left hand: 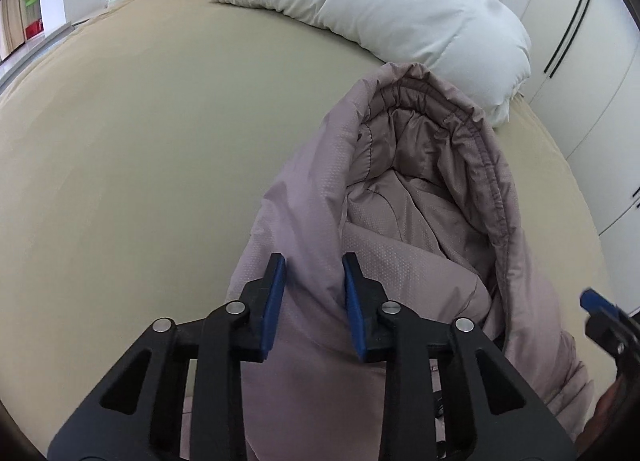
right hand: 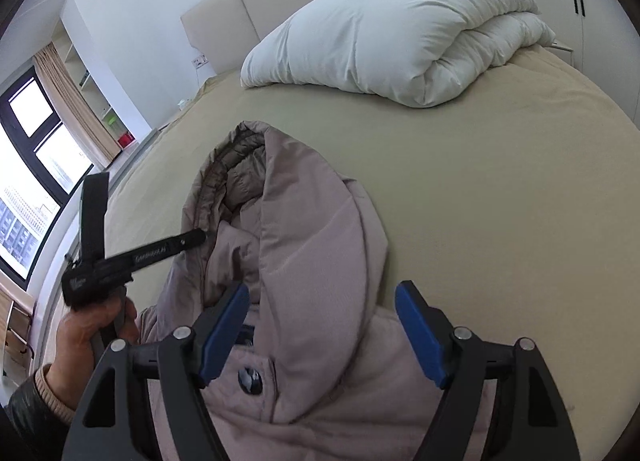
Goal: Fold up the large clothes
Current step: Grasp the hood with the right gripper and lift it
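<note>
Mauve padded jacket (right hand: 320, 261) lies hood-up on the tan bed (left hand: 120, 141) w/ white duvet (right hand: 380, 41) beyond; I'd flatten the hood before folding, as left gripper (left hand: 314, 301) is narrowed round a fabric ridge, grip uncertain, right gripper (right hand: 322, 335) wide apart, empty.

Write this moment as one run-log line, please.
left gripper: shut on jacket fabric | right gripper: open above jacket | hood: toward duvet | bed
</note>
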`<state>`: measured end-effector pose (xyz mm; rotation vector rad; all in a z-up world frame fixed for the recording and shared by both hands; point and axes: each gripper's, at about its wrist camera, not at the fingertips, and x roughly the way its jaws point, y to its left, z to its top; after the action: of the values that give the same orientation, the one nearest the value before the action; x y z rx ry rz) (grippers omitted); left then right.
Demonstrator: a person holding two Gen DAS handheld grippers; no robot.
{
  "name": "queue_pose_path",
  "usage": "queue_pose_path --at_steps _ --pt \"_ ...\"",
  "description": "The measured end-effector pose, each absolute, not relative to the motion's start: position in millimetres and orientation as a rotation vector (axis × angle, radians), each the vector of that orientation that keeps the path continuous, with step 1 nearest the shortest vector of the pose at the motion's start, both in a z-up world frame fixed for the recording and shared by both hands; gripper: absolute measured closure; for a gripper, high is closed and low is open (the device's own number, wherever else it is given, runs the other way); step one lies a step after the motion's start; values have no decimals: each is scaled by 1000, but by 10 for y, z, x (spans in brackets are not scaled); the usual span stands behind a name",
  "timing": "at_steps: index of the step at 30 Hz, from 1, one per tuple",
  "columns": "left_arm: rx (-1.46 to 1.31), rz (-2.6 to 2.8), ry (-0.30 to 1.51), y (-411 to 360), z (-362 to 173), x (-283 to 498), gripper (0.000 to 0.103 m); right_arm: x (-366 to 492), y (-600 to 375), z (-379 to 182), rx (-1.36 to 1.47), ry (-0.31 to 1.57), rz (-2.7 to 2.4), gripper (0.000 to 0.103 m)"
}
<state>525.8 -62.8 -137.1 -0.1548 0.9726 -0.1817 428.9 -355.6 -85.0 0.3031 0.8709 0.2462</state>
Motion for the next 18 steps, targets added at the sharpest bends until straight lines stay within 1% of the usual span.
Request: queue_pose_path --at_steps 1,5,7,9,10,11,12,14,16,18 --pt "-163 -184 959 -608 -1346 5236 81 4415 -3493 -851 297 873 243 24" --pt "-122 -195 929 -659 -1348 5191 90 4942 -3198 -913 266 891 218 23" --pt "-123 -203 929 -661 -1369 5194 92 5184 -3039 -957 206 913 200 23" --pt "-118 -209 927 -681 -1388 5200 94 5427 -2888 -1059 140 965 170 26" --pt "-114 -213 923 -710 -1384 5221 94 5537 -2856 -1137 123 1002 153 40" --pt "-109 -215 918 -714 -1363 5210 95 5624 -2852 -1217 110 1042 119 61" --pt "-106 -218 913 -714 -1346 5198 96 5686 -2888 -1266 115 1068 97 66" --pt "-110 -224 886 -665 -1254 5118 96 5688 -2997 -1235 156 1057 100 87" --pt "-116 -236 848 -613 -1134 4990 97 5527 -3110 -1099 159 998 106 90" --pt "-117 -253 793 -569 -960 4767 97 5245 -3245 -885 158 919 117 91"
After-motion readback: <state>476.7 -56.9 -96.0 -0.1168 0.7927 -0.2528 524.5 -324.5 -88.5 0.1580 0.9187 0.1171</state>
